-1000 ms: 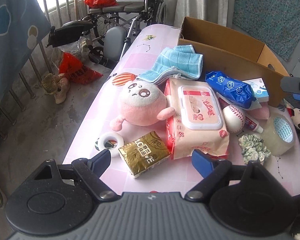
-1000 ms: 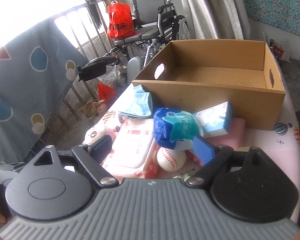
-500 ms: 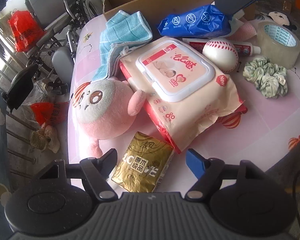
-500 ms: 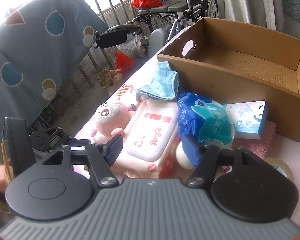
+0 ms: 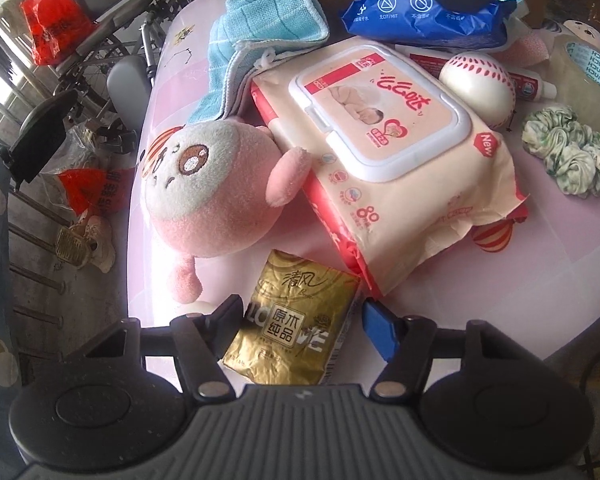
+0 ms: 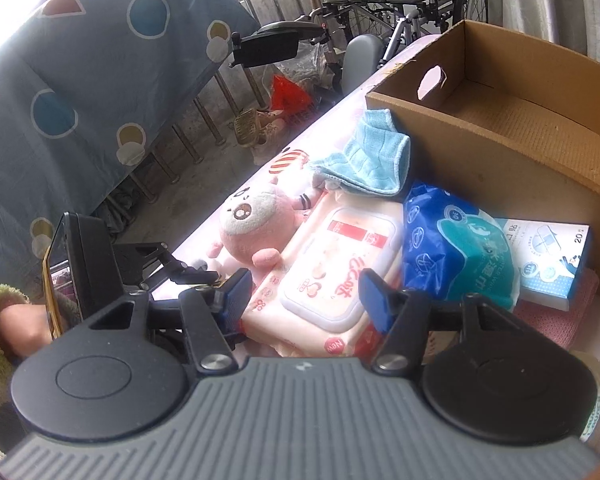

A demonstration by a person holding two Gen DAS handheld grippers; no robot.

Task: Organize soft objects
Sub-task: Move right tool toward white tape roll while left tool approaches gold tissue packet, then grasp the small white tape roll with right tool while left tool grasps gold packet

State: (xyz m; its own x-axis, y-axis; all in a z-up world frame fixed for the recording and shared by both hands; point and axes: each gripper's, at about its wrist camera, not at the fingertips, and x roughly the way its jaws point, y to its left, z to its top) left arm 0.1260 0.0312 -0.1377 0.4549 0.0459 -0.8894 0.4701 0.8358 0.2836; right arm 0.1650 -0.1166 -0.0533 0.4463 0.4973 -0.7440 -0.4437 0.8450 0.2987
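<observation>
On the pink table [image 5: 540, 280] lie a gold tissue pack [image 5: 296, 320], a pink plush toy [image 5: 212, 184], a large wet-wipes pack [image 5: 384, 148], a blue cloth [image 5: 268, 16] and a blue wipes packet [image 5: 420, 16]. My left gripper [image 5: 304, 320] is open, its fingers on either side of the gold tissue pack, low over the table. My right gripper [image 6: 306, 298] is open and empty, above the wet-wipes pack [image 6: 336, 276]. The plush [image 6: 256, 224], blue cloth [image 6: 372, 156] and blue packet [image 6: 456, 256] lie ahead of it.
An open cardboard box [image 6: 520, 120] stands at the table's far side. A baseball [image 5: 476, 84], a green scrunchie [image 5: 564, 156], a tape roll [image 5: 584, 76] and a tube [image 5: 528, 84] lie to the right. A wheelchair [image 5: 112, 52] stands beyond the table's left edge.
My left gripper has come down and forward, so the gold tissue pack now sits between its fingers. My right gripper has swung left and lower, over the wet-wipes pack.
</observation>
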